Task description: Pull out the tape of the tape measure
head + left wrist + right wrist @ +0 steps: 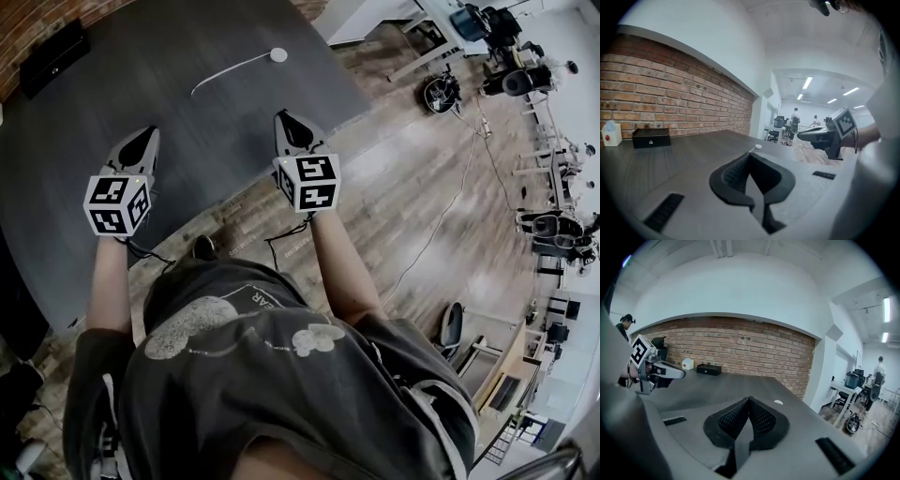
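The left hand-held gripper [142, 142] at centre left and the right hand-held gripper [289, 124] at centre are both clenched on nothing, over the near edge of a dark counter [112, 84]. One tape measure [278, 54] lies on the counter at upper middle, well apart from both. Its pale tape [225, 70] runs down-left from the round white case. One black box [52, 56] sits upper left by a brick wall [670, 89]. Wood floor [403, 187] fills the right.

Right gripper [749, 400] jaws pressed together, nothing between them, above dark table [712, 389]; white tape measure [778, 402] beyond tips, slightly right; left gripper [676, 373] far left; black box [708, 369] ahead-left by brick wall [750, 348]
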Tool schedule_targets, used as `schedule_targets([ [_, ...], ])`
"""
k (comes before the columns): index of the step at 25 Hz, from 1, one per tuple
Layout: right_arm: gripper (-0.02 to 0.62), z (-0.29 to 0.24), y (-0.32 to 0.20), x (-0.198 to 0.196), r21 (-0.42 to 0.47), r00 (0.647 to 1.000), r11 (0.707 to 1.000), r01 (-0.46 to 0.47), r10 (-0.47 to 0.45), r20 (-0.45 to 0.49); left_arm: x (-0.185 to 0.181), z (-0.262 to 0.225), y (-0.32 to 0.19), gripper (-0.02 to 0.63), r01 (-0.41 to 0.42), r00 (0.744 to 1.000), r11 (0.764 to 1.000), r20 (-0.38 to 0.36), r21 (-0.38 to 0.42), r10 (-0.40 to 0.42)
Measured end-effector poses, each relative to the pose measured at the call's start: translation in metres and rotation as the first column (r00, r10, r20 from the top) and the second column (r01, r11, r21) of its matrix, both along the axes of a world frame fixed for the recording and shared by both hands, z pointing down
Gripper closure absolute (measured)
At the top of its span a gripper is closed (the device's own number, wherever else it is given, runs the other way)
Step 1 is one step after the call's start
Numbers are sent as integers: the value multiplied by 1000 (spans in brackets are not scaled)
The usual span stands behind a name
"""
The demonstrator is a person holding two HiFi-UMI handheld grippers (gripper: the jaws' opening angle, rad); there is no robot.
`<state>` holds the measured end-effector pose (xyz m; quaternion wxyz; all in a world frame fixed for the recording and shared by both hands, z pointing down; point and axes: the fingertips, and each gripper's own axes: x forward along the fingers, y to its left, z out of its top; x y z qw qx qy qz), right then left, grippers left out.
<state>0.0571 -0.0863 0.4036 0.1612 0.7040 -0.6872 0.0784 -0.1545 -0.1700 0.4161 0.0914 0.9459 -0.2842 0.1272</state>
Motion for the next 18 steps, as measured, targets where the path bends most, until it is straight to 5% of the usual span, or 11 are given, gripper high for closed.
schedule_targets([
  [18,565,-2,121,4,14,998,1000,2,-2,60,27,-9,119,598,-45,998,999,40,10,44],
])
